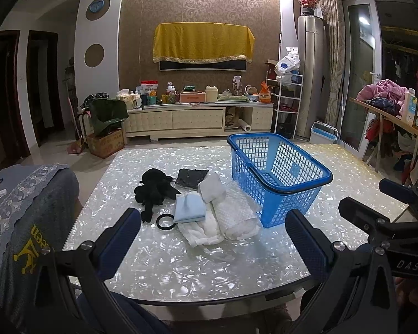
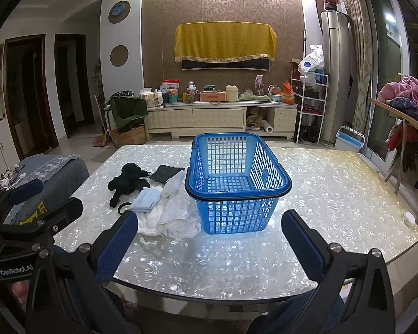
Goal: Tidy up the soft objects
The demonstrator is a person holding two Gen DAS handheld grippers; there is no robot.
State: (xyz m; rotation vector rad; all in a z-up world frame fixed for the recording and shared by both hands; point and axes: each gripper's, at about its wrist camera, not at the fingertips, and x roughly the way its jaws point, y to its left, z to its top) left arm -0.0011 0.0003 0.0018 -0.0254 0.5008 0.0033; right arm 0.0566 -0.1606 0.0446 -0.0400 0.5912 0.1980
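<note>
We held both grippers low over the near edge of the table [image 1: 158, 267], side by side and clear of everything on it. The left gripper [image 1: 213, 239] had its fingers spread wide with nothing between them; the right gripper [image 2: 209, 243] was spread just the same.

The soft things lay in a loose heap left of the blue basket [image 2: 238, 183], which stood upright with no load inside. In that heap we saw a black plush toy [image 1: 153, 190], a dark cloth [image 1: 191, 176] beside it, a folded light blue cloth [image 1: 189, 208] and white towels [image 1: 231, 217] touching the basket's side. A black ring [image 1: 164, 221] lay at the heap's near edge.
</note>
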